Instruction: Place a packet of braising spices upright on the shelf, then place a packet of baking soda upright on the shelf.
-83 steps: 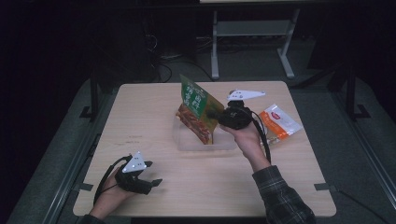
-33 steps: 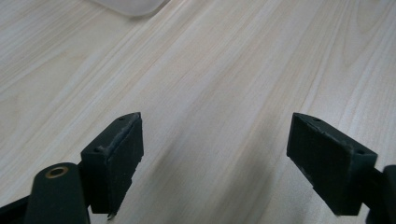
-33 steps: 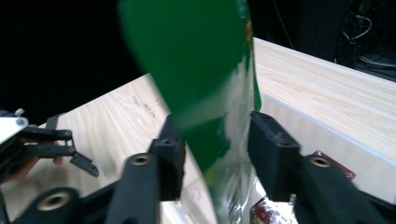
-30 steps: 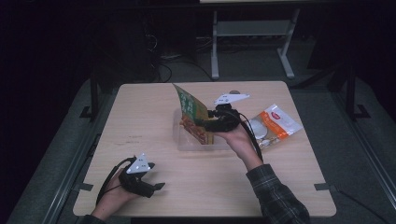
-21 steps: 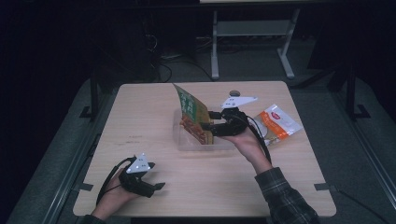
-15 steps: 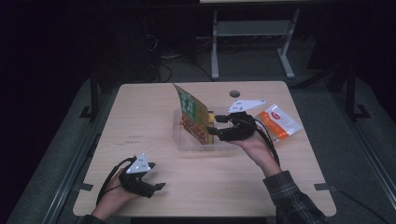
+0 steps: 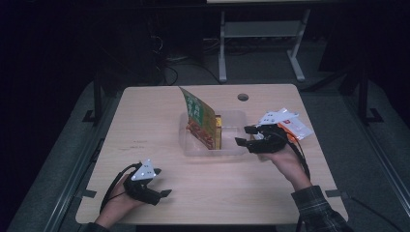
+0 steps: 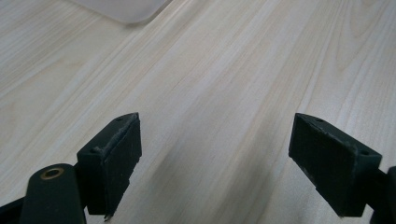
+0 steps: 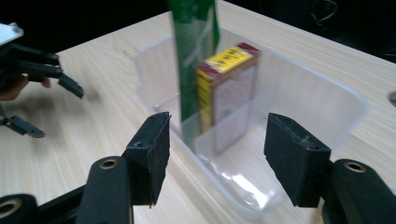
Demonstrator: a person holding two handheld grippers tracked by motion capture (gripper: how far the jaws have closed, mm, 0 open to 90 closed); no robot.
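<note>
Green packet (image 7: 201, 122) upright in clear tub (image 7: 234, 148) — just beyond right tool (image 7: 245, 136), wide, empty.

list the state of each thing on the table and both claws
green packet: stands tilted in the bin, released
yellow and red box: upright in the bin beside the packet
clear plastic bin: open top, flat on the table
orange and white packet: lies flat on the table, behind the right hand
left claw: open, empty, low over bare table
right claw: open, empty, at the bin's side
</note>
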